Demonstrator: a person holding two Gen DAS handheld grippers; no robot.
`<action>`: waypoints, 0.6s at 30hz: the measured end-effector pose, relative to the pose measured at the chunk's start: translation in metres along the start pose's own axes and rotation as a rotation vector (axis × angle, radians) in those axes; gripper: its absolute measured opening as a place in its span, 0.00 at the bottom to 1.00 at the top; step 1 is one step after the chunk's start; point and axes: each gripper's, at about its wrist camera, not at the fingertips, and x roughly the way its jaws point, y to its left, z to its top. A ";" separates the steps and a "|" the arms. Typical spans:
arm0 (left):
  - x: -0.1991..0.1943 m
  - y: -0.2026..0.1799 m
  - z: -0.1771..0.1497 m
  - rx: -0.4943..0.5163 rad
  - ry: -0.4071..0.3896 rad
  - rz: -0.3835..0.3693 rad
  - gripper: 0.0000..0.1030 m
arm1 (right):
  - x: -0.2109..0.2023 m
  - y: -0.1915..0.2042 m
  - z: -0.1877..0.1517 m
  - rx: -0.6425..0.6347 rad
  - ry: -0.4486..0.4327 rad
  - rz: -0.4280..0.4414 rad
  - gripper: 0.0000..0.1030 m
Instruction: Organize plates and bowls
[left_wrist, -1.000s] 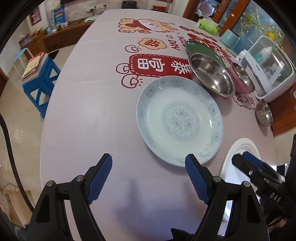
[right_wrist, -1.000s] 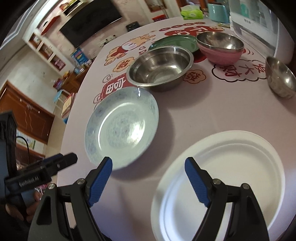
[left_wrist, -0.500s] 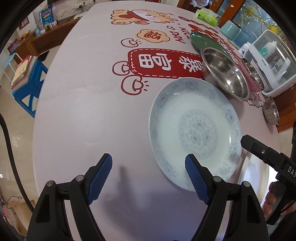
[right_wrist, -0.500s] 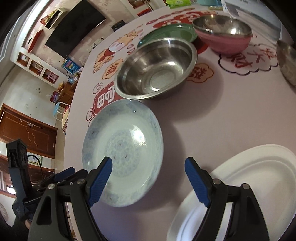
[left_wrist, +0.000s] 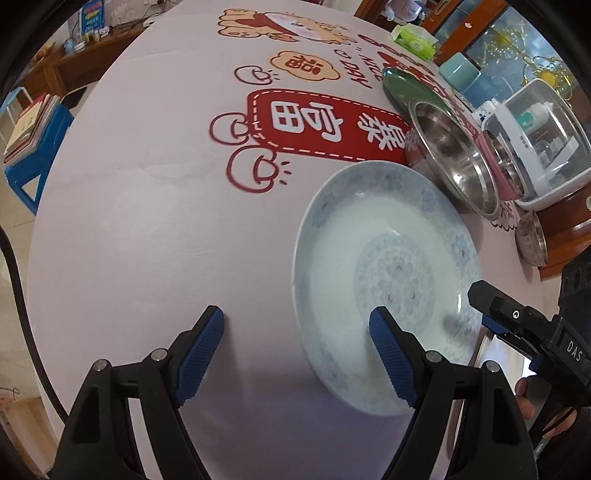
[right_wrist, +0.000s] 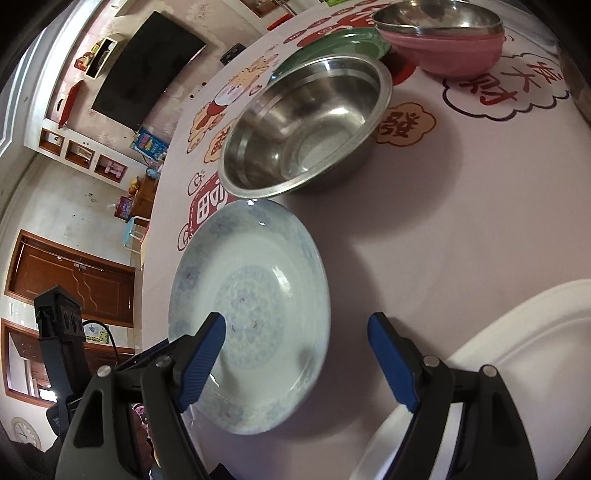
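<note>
Patterned plate (left_wrist: 388, 280) now nearer, larger.

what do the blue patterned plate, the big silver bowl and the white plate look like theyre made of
Blue patterned plate: likely glazed ceramic or porcelain; glossy highlights over a printed floral pattern.
Big silver bowl: stainless steel by the look; mirror-like reflections and faint rings on the inner wall.
White plate: plain and duller, with a moulded stepped rim; could be plastic, melamine or paper, hard to tell.
</note>
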 end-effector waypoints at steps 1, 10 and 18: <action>0.000 0.000 0.001 0.001 -0.010 -0.001 0.78 | 0.000 0.000 0.001 -0.002 -0.003 0.003 0.74; 0.002 -0.008 0.004 0.023 -0.055 -0.039 0.71 | 0.004 -0.001 0.003 -0.016 -0.013 0.007 0.55; 0.004 -0.011 0.005 0.029 -0.053 -0.076 0.51 | 0.009 -0.001 0.003 -0.016 0.005 0.009 0.36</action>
